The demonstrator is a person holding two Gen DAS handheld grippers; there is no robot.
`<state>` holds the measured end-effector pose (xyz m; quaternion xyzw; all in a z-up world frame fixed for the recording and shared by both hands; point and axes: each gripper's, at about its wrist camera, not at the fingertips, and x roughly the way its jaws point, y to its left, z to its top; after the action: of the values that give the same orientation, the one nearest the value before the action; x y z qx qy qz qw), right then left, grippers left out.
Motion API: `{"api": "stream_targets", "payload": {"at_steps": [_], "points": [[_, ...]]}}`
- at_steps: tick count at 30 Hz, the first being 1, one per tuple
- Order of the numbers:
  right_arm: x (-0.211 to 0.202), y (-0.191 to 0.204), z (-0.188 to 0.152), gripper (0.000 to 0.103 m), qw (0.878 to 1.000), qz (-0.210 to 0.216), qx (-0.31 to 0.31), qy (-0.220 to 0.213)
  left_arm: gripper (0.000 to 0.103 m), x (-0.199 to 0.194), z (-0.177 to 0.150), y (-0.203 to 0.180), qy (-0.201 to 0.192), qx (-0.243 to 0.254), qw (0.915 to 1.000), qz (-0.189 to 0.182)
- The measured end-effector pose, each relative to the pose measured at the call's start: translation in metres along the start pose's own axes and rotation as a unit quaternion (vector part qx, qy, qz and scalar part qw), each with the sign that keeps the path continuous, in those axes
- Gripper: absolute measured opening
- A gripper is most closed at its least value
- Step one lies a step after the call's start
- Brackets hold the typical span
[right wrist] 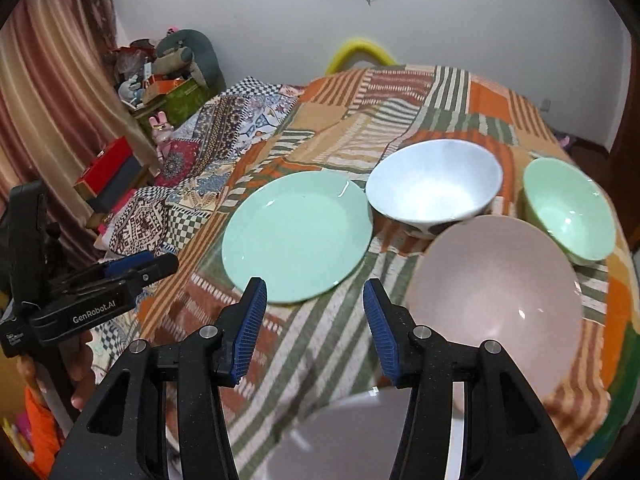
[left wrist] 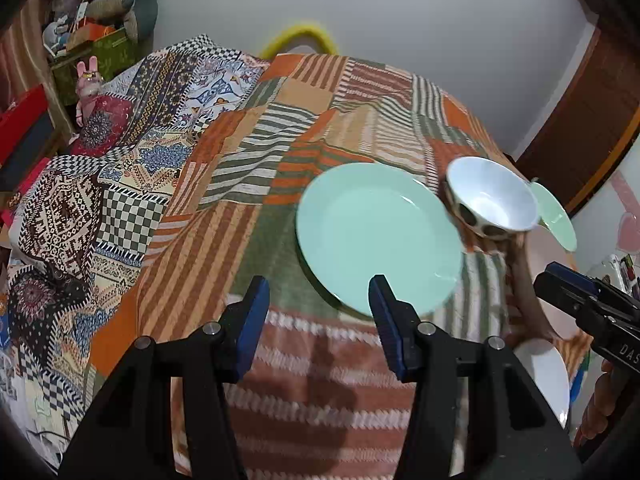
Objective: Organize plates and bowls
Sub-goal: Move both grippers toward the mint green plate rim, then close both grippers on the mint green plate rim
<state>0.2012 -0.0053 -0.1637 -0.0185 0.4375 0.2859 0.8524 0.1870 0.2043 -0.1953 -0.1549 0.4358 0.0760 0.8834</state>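
Observation:
A mint green plate [left wrist: 376, 236] lies on the striped patchwork cloth; it also shows in the right wrist view [right wrist: 296, 236]. A white bowl with dark spots [left wrist: 490, 196] [right wrist: 434, 184] stands to its right. A small mint green bowl [right wrist: 570, 208] [left wrist: 554, 212] stands further right. A pink plate [right wrist: 496, 284] lies in front of the bowls. A white plate [right wrist: 340, 436] [left wrist: 548, 376] lies nearest, under the right gripper. My left gripper [left wrist: 318, 324] is open and empty, just before the green plate's near rim. My right gripper [right wrist: 314, 324] is open and empty, above the cloth between the green and pink plates.
The dishes lie on a bed covered by the striped cloth [right wrist: 400, 100] and a patterned quilt [left wrist: 120, 184]. Red boxes [right wrist: 108, 168], a cluttered shelf [right wrist: 168, 80] and a curtain [right wrist: 48, 92] are at the left. A wooden door [left wrist: 592, 120] is at the right.

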Motion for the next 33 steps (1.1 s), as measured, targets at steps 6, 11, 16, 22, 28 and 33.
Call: {"api": "stream_targets", "payload": {"at_steps": [6, 11, 16, 22, 28, 33], "points": [[0.033, 0.003, 0.015, 0.047, 0.999, -0.017, 0.001, 0.034, 0.051, 0.038, 0.018, 0.018, 0.022, -0.005, 0.9997, -0.003], [0.054, 0.001, 0.019, 0.047, 0.998, -0.026, 0.004, 0.058, 0.051, 0.067, 0.025, 0.024, 0.037, -0.003, 0.9992, -0.010], [0.073, 0.000, 0.022, 0.047, 0.996, -0.036, 0.009, 0.078, 0.050, 0.090, 0.030, 0.025, 0.041, 0.004, 0.9990, -0.017], [0.085, -0.001, 0.028, 0.055, 0.995, -0.065, 0.000, 0.078, 0.035, 0.110, 0.036, 0.025, 0.051, 0.013, 0.9984, -0.020], [0.090, -0.002, 0.034, 0.061, 0.994, -0.072, -0.002, 0.084, 0.034, 0.119, 0.041, 0.027, 0.053, 0.007, 0.9979, -0.036], [0.085, -0.001, 0.029, 0.060, 0.995, -0.052, 0.000, 0.085, 0.031, 0.118, 0.040, 0.033, 0.052, -0.005, 0.9974, -0.050]]}}
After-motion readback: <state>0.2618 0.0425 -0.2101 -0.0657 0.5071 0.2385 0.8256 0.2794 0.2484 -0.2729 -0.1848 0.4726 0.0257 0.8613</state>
